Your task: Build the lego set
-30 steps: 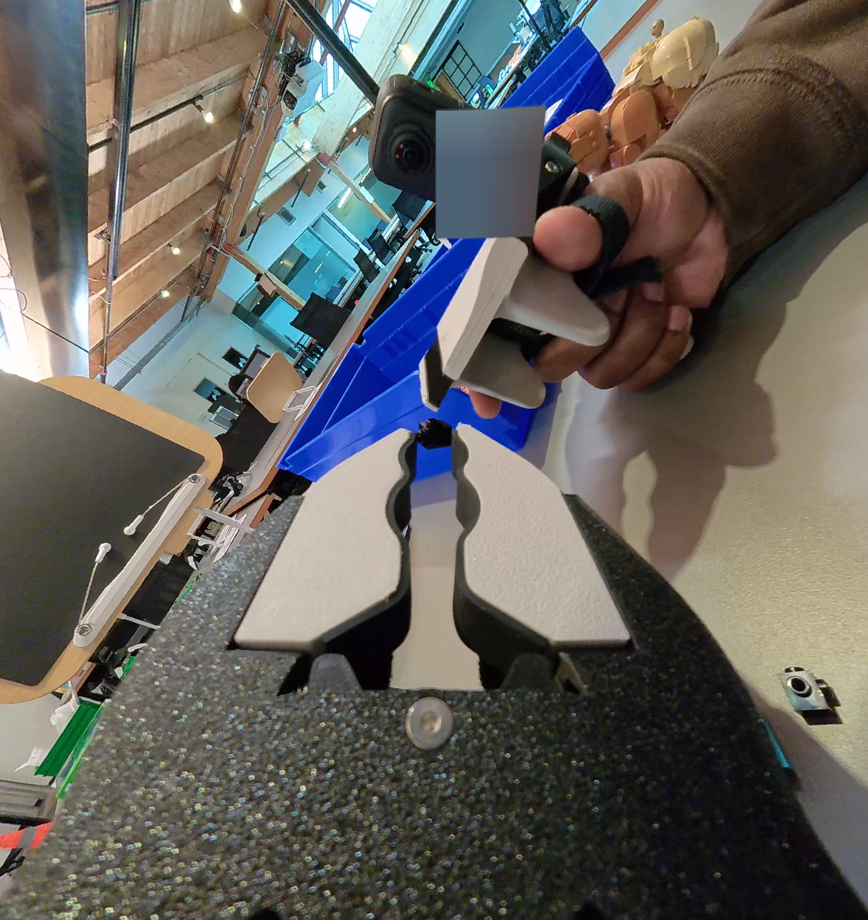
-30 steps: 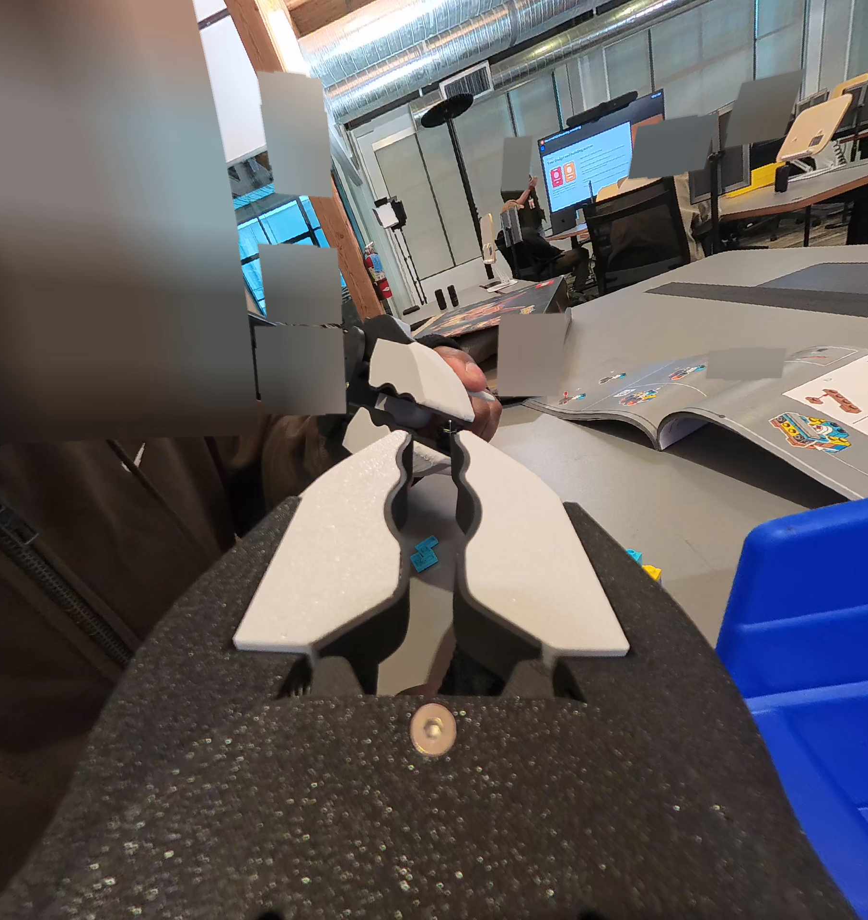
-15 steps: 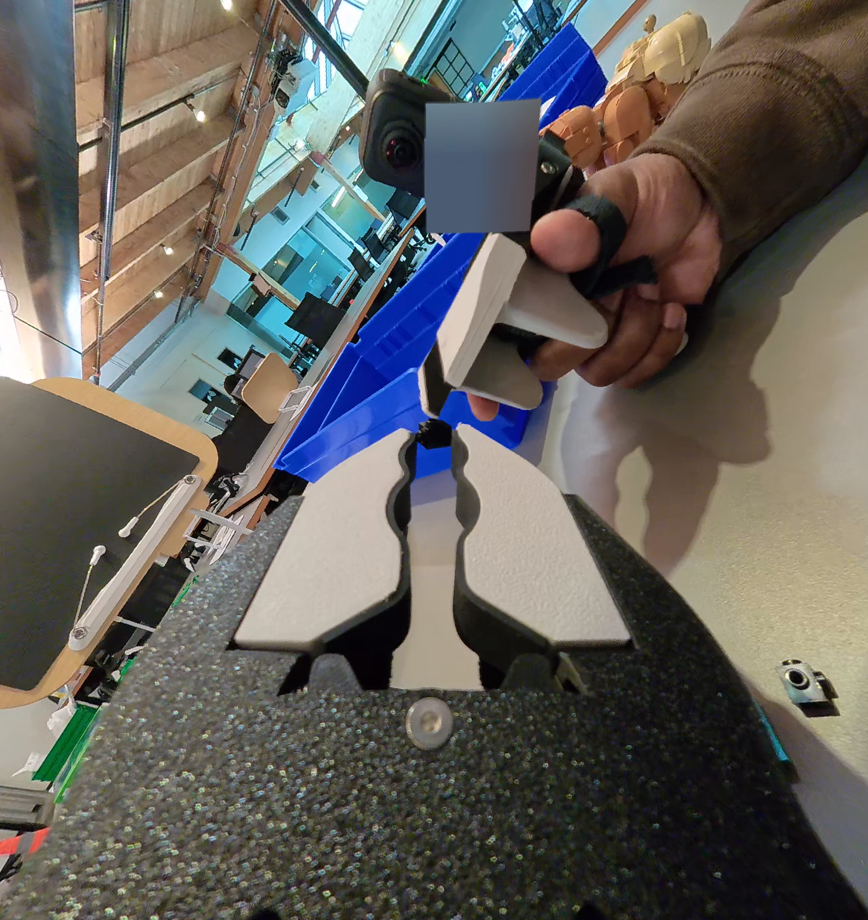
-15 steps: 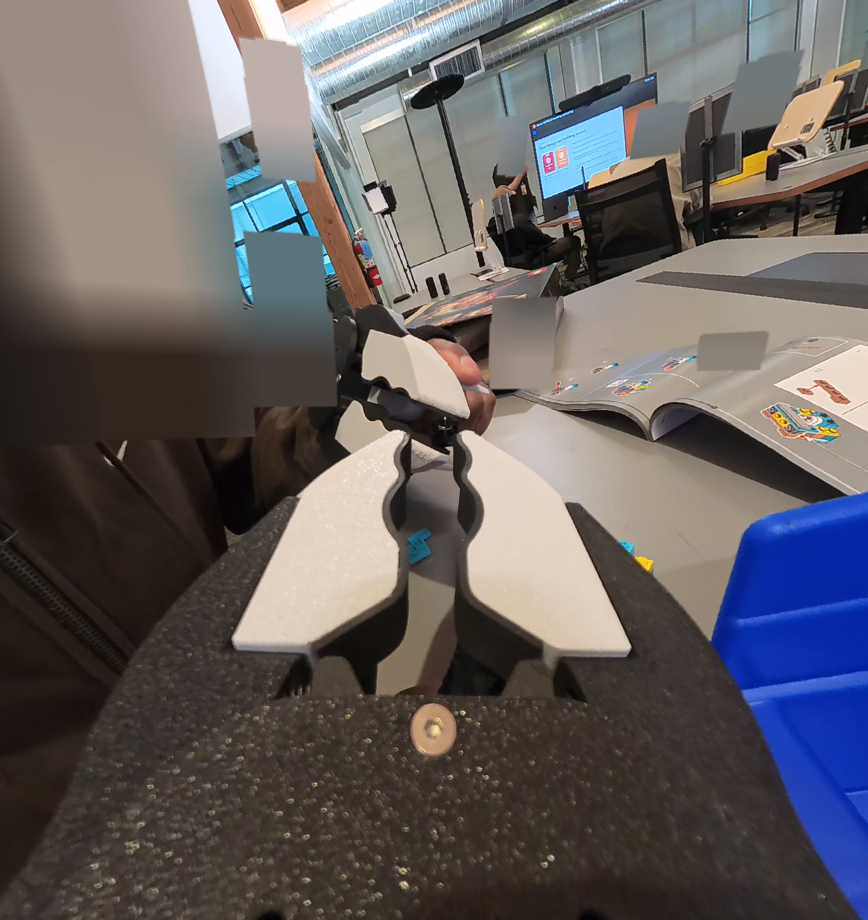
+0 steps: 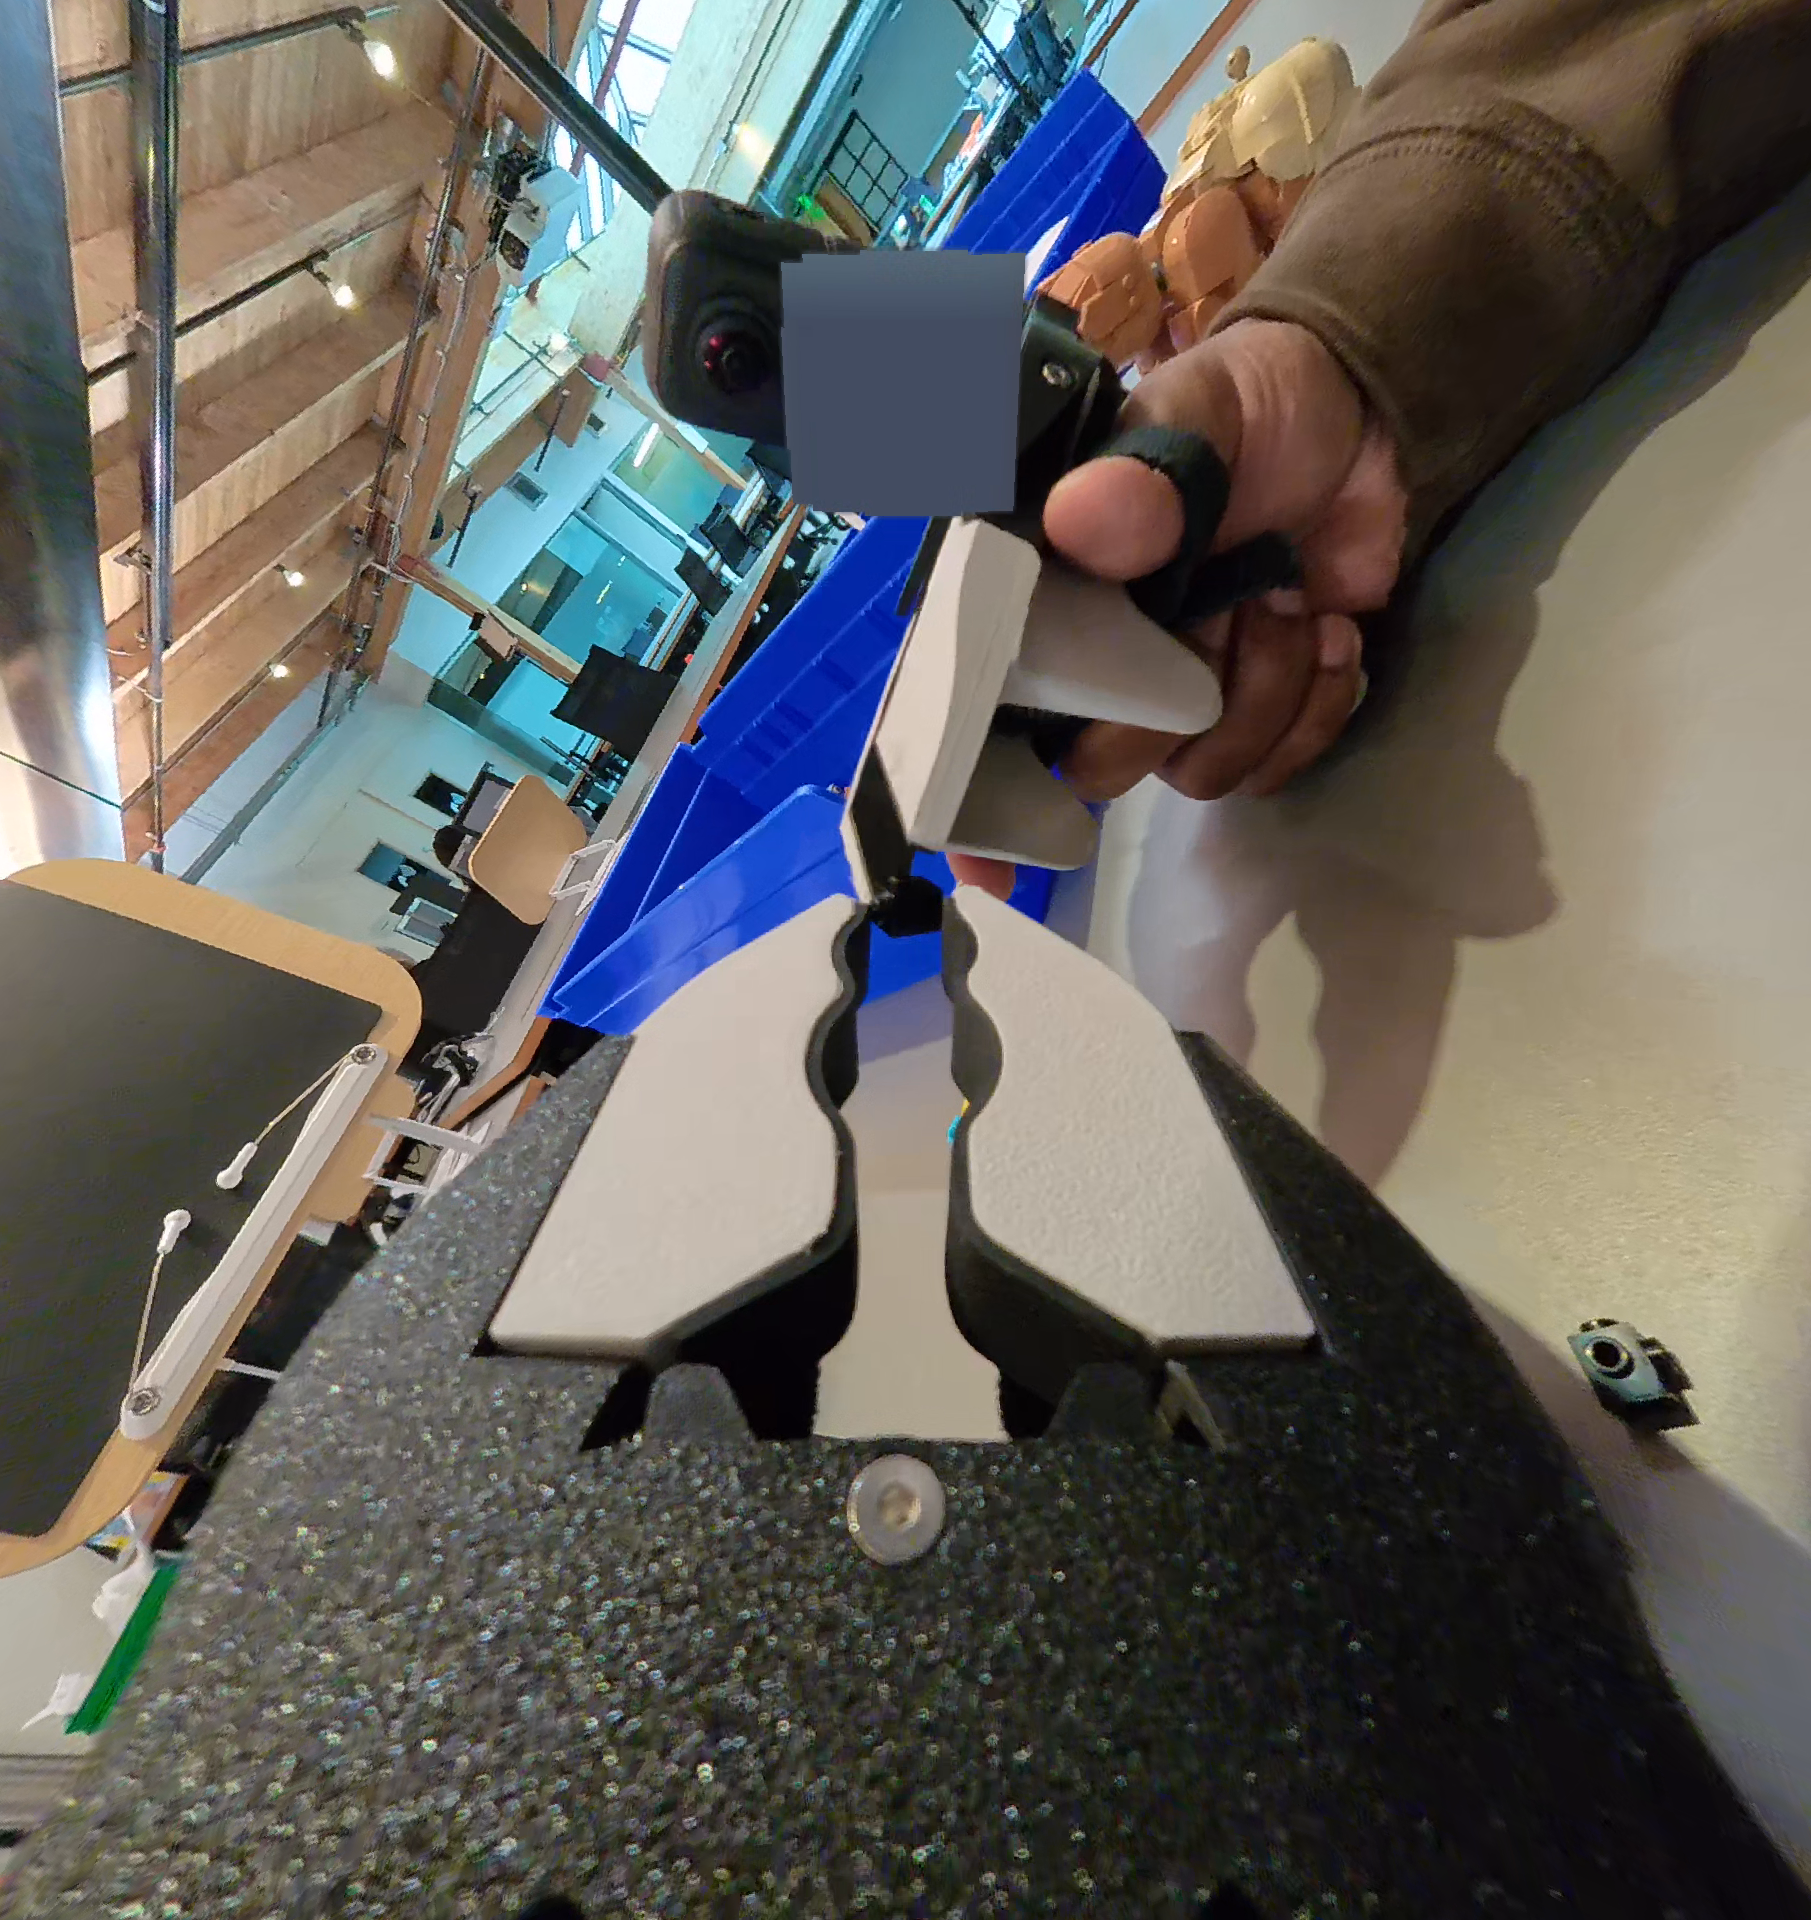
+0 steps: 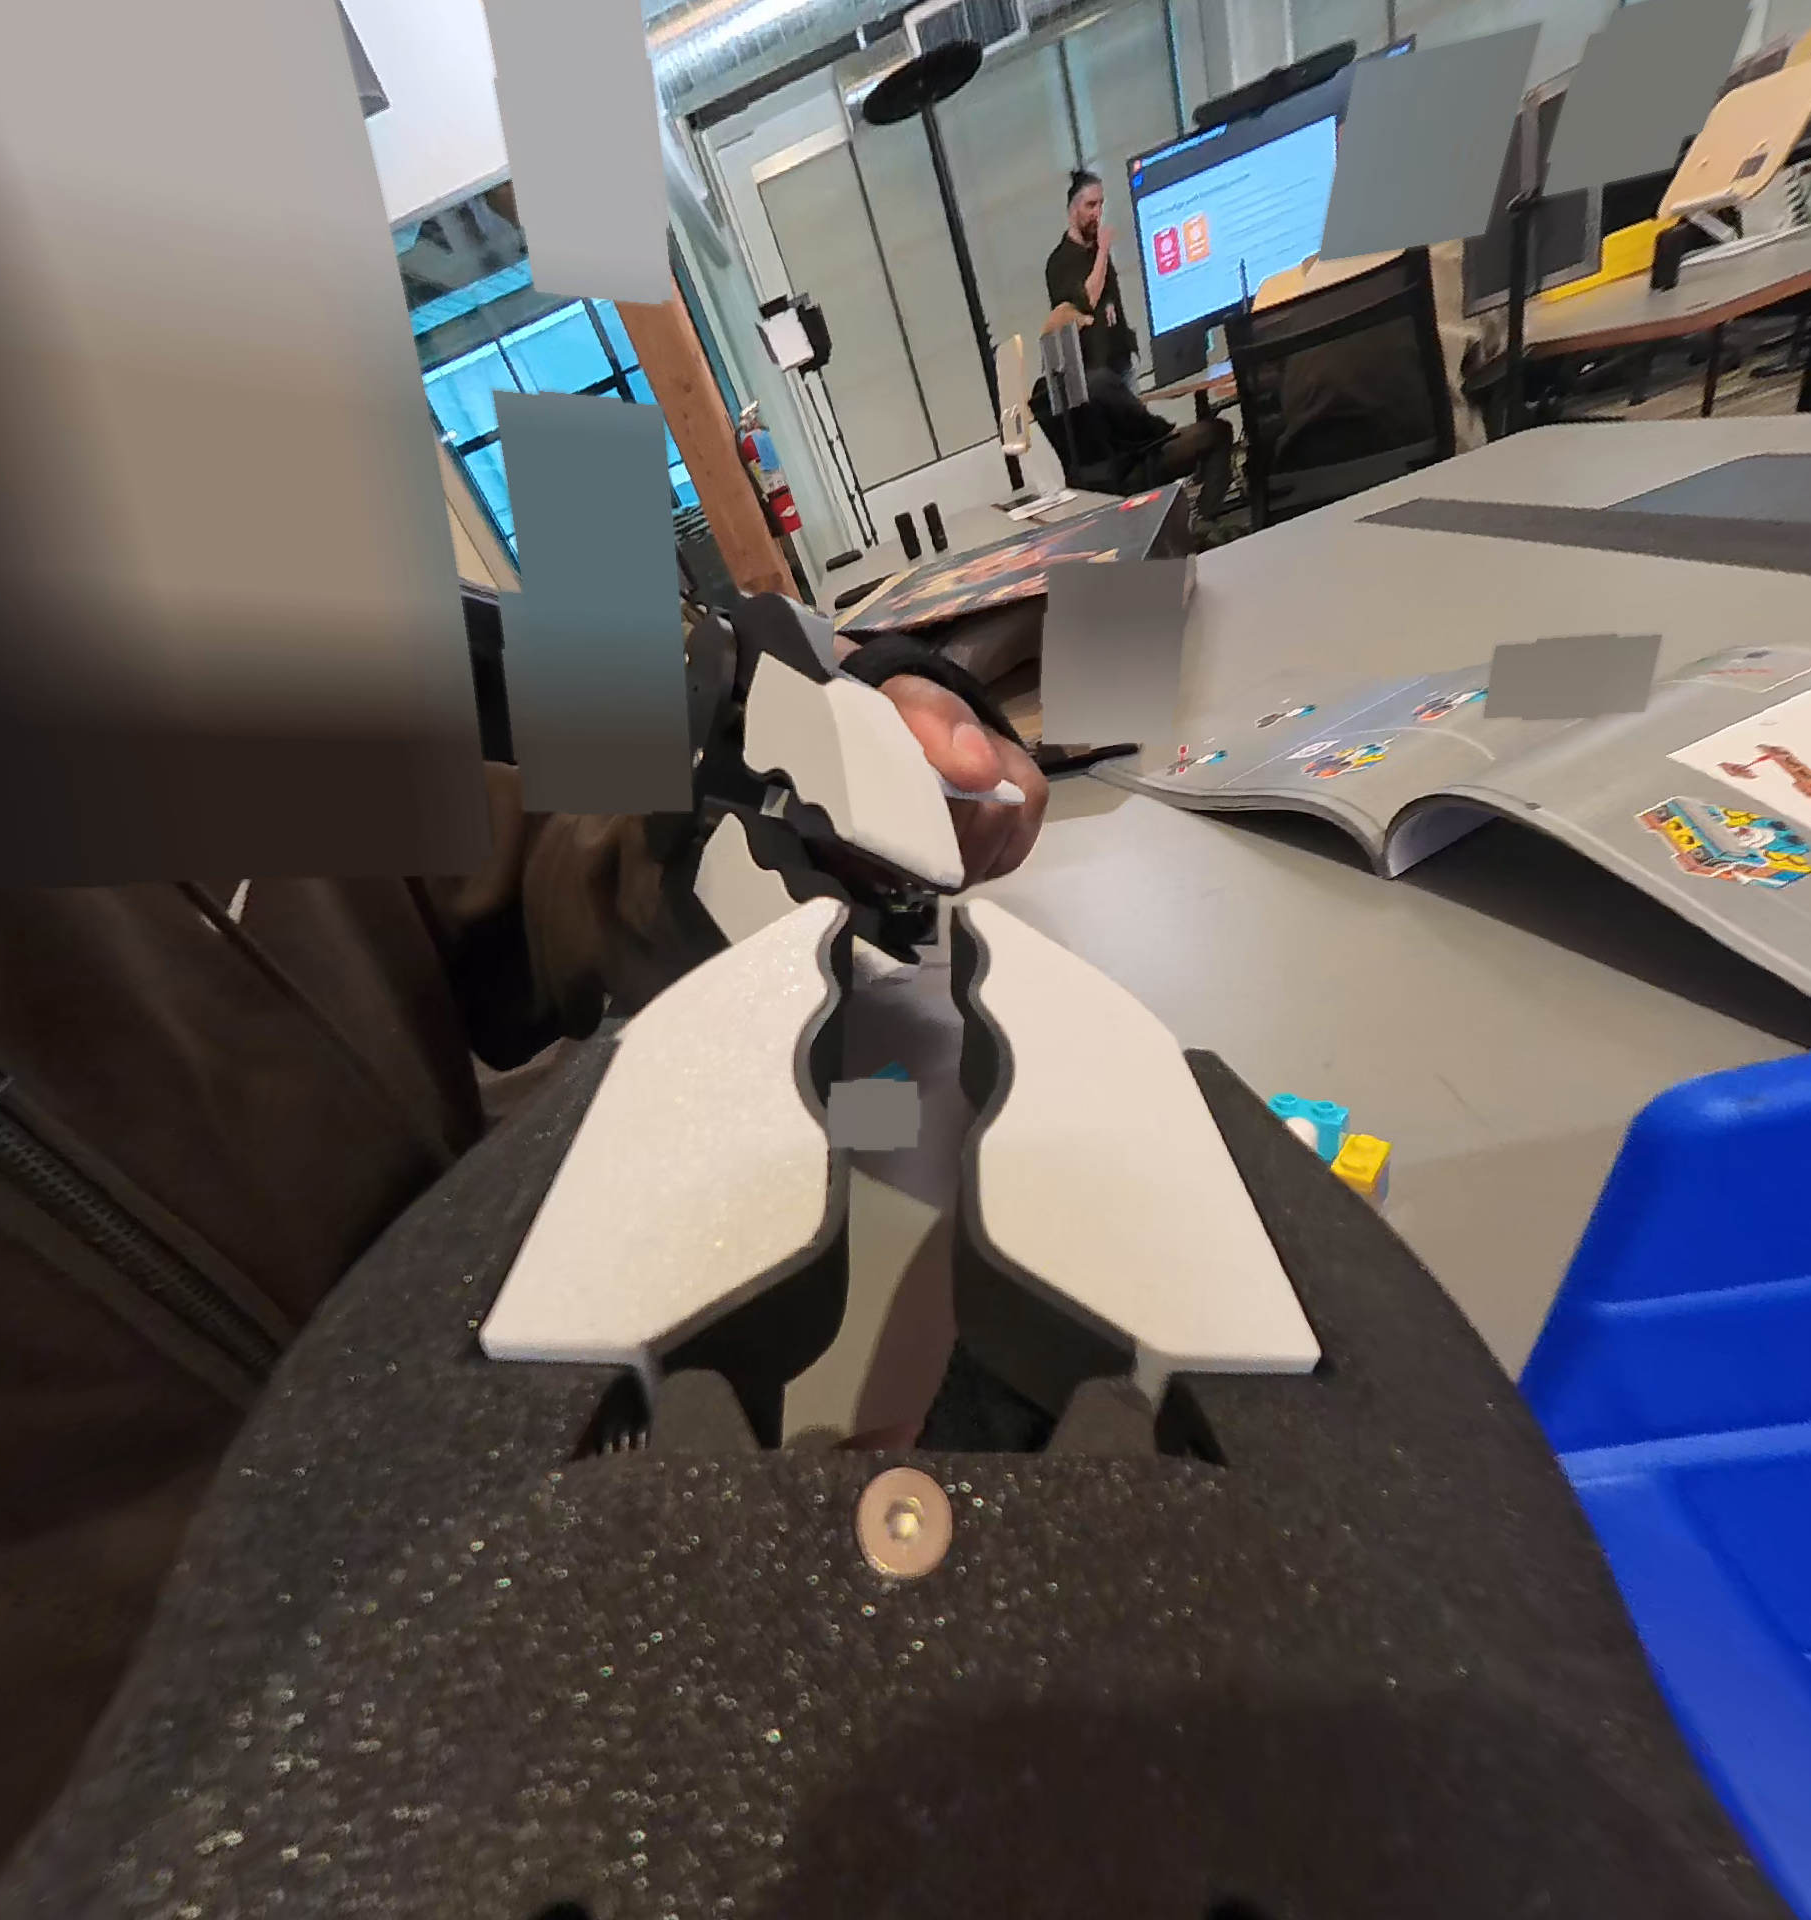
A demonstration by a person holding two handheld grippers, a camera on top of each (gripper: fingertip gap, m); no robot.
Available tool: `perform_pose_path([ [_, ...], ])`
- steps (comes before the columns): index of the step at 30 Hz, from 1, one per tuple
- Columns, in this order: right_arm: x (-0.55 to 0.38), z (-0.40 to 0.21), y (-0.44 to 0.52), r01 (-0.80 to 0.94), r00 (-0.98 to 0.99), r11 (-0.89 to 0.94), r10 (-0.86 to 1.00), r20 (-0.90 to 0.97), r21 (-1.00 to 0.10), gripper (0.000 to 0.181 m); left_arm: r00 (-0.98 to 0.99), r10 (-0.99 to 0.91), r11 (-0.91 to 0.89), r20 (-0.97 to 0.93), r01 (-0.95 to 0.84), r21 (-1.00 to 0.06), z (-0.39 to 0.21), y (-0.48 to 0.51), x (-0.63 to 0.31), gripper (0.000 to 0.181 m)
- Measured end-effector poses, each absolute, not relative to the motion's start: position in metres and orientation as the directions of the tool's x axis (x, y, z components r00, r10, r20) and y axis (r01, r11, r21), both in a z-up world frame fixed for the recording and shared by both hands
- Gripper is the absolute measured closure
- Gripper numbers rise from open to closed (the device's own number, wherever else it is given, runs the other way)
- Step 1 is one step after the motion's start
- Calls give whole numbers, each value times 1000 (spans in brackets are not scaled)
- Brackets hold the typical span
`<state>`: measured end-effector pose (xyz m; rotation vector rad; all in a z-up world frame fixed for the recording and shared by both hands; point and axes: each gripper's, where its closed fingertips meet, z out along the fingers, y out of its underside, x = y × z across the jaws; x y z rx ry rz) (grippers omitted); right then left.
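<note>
I see a blue bin (image 6: 1711,1403) on my grey table (image 6: 1296,987). Cyan (image 6: 1308,1117) and yellow bricks (image 6: 1360,1162) sit there. My sleeve (image 5: 1503,208) is brown.

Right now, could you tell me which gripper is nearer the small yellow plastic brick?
Right: the right gripper hangs just left of the yellow brick; the left gripper faces it from farther off.
</note>
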<state>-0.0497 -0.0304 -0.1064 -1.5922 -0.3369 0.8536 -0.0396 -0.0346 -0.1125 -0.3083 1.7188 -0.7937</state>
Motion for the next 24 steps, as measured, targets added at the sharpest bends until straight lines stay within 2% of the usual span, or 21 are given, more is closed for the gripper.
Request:
perform_pose_path([
  [17,-48,-125,-22,-4,833,-219,539,-125,-976,166,-290,-467,849,-835,119,-515,-128,-29,-36,168],
  [24,-46,-134,-19,-26,845,-286,506,-174,-958,168,-301,-409,887,-862,90,-452,-137,-26,-35,168],
])
